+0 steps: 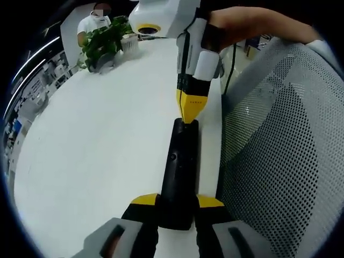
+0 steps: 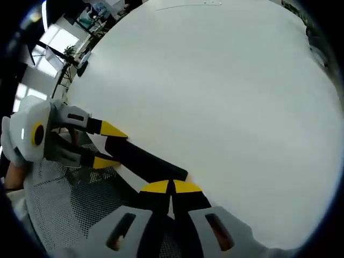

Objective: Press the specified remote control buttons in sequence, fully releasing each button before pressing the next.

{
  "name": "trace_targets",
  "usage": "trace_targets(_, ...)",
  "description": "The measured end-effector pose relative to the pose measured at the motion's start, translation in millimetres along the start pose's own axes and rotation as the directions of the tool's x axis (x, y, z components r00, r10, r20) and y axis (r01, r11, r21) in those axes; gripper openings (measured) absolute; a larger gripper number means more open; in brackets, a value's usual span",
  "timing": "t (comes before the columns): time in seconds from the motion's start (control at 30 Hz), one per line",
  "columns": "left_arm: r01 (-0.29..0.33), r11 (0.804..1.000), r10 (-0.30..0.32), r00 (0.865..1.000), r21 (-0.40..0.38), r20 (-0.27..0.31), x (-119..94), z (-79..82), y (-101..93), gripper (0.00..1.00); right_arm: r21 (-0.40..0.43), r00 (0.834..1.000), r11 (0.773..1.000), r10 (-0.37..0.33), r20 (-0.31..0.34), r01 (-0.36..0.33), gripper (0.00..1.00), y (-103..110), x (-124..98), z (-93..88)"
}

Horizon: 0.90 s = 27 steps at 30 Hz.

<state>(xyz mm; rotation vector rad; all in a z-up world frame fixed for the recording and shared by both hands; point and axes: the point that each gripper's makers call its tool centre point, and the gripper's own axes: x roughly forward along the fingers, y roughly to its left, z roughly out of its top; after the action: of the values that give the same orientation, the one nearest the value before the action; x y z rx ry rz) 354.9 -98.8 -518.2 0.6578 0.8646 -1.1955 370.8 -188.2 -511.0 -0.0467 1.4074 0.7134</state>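
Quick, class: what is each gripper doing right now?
Left gripper: shut on the remote control, holding its near end.
Right gripper: shut, holding nothing, tips against the remote's far end.

Remote (image 1: 180,172) lies on surface (image 1: 97,145), along its edge, beside mesh chair back (image 1: 285,150). Left claw (image 1: 177,207) clamps remote's near end, one jaw each side. Right claw (image 1: 189,110), jaws together, tip touches remote's far end. Plant (image 1: 105,43) at surface's far side.
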Motion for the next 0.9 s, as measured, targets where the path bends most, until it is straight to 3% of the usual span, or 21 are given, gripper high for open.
trace_targets(0.33,-0.001,1.000,0.001,1.000,-0.002,0.005,0.6,0.3,0.8,0.25,0.013,0.999,0.999,0.044,0.027,-0.044,0.00,8.6,-0.5,4.7)
trace_targets(0.9,0.000,1.000,0.000,1.000,0.005,0.002,3.5,0.8,2.7,0.25,-0.009,1.000,1.000,0.013,0.006,-0.013,0.00,2.2,5.3,5.4)
